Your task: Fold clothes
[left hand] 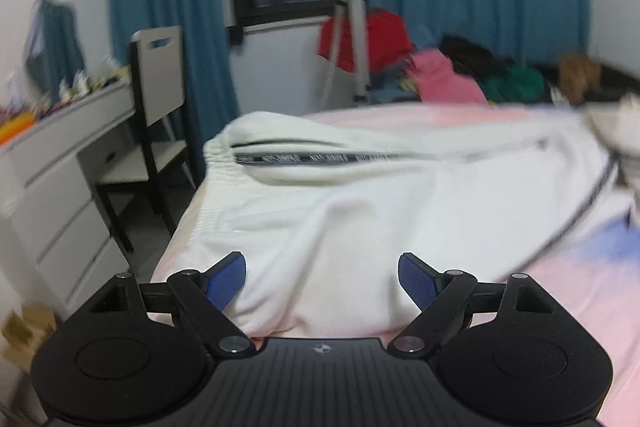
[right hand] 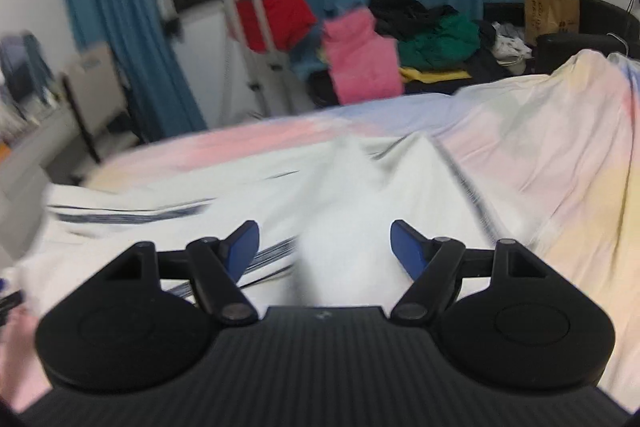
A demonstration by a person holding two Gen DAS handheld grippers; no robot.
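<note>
Pastel bedsheet [left hand: 580, 291] carries white garment [left hand: 360, 211] to its left edge; both grippers' fingers [left hand: 226, 281] spread, holding nothing.

Chair [left hand: 160, 99] crowds bed's [left hand: 580, 287] left edge; tripod [left hand: 352, 39] beyond

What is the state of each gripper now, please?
Left gripper: open, holding nothing, white garment between its fingers.
Right gripper: open, holding nothing, above the same garment.

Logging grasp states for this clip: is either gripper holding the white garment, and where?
Nothing is held. The left gripper and right gripper are both open over the white garment.
</note>
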